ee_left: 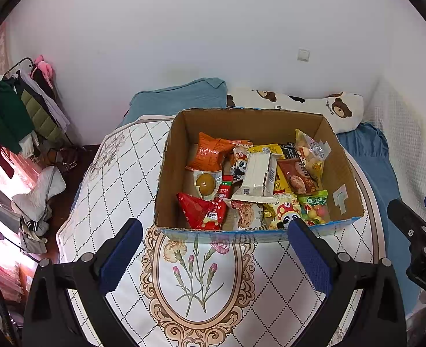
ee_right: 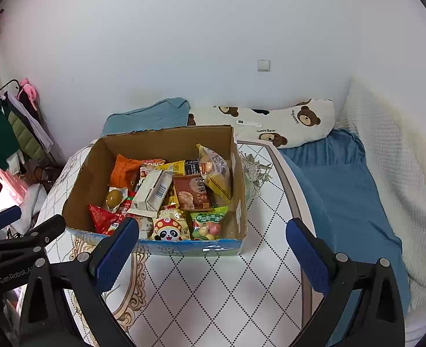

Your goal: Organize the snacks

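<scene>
The cardboard box (ee_left: 340,170) of snacks sits on the table (ee_left: 120,173), just beyond both grippers — left gripper (ee_left: 216,256) and right gripper (ee_right: 213,256) spread wide, empty. On top, a white pack (ee_left: 256,177) lies with its long axis running near to far.

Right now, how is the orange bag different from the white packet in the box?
The orange bag is puffy and crinkled; the white packet is flat-sided and blocky. The orange bag sits toward the box's back left corner; the white packet lies in the middle, on top of other snacks. Both are sealed, and no fingers touch them.
</scene>
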`<state>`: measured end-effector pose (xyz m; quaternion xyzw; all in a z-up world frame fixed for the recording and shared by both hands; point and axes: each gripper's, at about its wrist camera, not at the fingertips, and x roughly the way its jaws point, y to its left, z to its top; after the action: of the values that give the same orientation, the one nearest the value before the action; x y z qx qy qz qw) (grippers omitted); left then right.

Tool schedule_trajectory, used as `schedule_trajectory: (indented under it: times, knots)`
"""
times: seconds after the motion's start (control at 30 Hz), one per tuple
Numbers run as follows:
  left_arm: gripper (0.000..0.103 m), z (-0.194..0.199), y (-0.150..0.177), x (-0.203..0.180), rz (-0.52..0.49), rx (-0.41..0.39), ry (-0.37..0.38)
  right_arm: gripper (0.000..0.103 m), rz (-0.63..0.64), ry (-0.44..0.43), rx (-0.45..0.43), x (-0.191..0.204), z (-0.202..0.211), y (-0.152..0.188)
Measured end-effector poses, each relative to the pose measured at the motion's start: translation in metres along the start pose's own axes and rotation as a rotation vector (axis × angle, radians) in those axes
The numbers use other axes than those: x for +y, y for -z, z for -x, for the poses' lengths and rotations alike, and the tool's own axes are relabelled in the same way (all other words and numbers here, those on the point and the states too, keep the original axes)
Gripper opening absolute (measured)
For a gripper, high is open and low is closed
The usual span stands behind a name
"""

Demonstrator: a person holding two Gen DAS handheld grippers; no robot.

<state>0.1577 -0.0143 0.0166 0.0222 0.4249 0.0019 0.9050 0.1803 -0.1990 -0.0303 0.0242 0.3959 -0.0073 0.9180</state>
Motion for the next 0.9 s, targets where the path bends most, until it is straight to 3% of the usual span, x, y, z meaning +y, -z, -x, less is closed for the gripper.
schedule_trajectory:
  times: [0.9]
  knots:
    - [0.103, -0.0042, 0.0018, 0.0041, -0.031, 0.006, 0.007, 0.103, 0.001, -0.018, 0.019, 0.0015, -0.0041, 0.0039]
